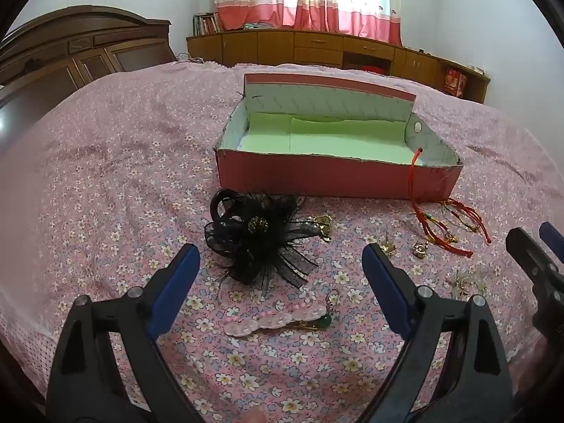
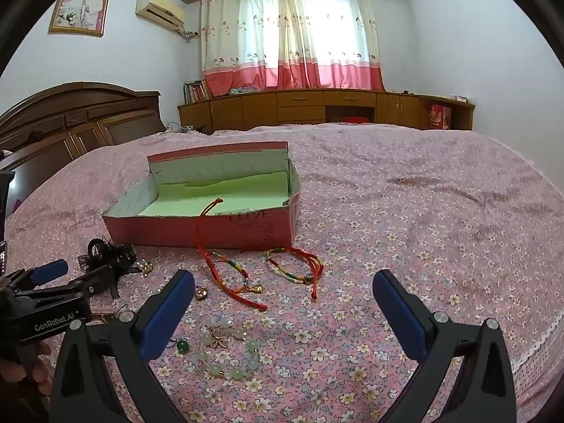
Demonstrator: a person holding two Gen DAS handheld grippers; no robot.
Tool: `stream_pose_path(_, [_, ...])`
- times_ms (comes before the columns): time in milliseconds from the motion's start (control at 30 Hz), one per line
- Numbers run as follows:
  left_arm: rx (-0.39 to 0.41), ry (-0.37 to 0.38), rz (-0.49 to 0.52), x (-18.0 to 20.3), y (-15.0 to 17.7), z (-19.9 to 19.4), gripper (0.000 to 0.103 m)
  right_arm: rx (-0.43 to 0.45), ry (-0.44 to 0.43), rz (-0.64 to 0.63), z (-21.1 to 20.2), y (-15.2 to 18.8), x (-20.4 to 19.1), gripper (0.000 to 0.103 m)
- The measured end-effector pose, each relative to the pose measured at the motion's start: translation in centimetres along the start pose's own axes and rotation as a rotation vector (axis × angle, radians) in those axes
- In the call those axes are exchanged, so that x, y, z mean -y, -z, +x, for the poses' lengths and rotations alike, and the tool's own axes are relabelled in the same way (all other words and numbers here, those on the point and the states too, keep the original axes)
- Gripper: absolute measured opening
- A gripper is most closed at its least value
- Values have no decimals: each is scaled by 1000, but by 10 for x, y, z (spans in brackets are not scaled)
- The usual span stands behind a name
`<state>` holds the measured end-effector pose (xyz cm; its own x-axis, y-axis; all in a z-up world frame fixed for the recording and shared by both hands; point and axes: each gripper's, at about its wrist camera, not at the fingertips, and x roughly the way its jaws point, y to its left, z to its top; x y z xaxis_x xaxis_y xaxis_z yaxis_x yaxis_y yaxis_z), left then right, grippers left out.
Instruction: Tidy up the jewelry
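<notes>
- Open pink box (image 1: 338, 176), green-lined, sitting on the floral bedspread (image 1: 105, 176); far flap upright, interior holding only the end of a red cord.
- Red cord bracelet (image 2: 225, 275) draped over the near wall of the box, one end inside, the rest trailing onto the bedspread just in front.
- Second multicoloured cord bracelet (image 2: 296, 268) lying in front of the box, beside the first, near the box's right corner.
- Black feathered hair piece (image 1: 253, 243) in front of the box's left end, close to the wall; small gold trinket (image 1: 322, 224) touching its right side.
- Pink beaded hair clip (image 1: 278, 320) further from the box than the hair piece, with a green bead at its right tip.
- Two small gold earrings (image 1: 419, 246) in front of the box, between the hair piece and the cord bracelets.
- Pale green bead bracelet (image 2: 229, 356) with a dragonfly charm, farthest from the box, nearest the camera in the right wrist view.
- Left gripper (image 1: 282, 264) open wide, holding nothing, hovering over the hair piece and pink clip on the near side of the box.
- Right gripper (image 2: 282, 292) open wide, empty, above the bead bracelet, aimed toward the cord bracelets and box.
- Behind the box: wooden headboard (image 2: 70, 116), low wooden cabinets (image 2: 317, 105), pink-and-cream curtains (image 2: 292, 35).
- Nothing between either gripper and the jewellery in front of the box.
</notes>
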<state>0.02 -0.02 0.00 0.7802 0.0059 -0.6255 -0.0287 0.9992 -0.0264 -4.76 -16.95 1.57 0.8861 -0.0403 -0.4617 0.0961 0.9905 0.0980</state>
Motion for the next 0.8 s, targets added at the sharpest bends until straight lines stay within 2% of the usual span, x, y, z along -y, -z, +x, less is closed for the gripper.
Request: stream_pose_path(800, [-1, 1, -3, -1, -2, -2, 87, -6, 2, 12, 0, 0, 2, 103])
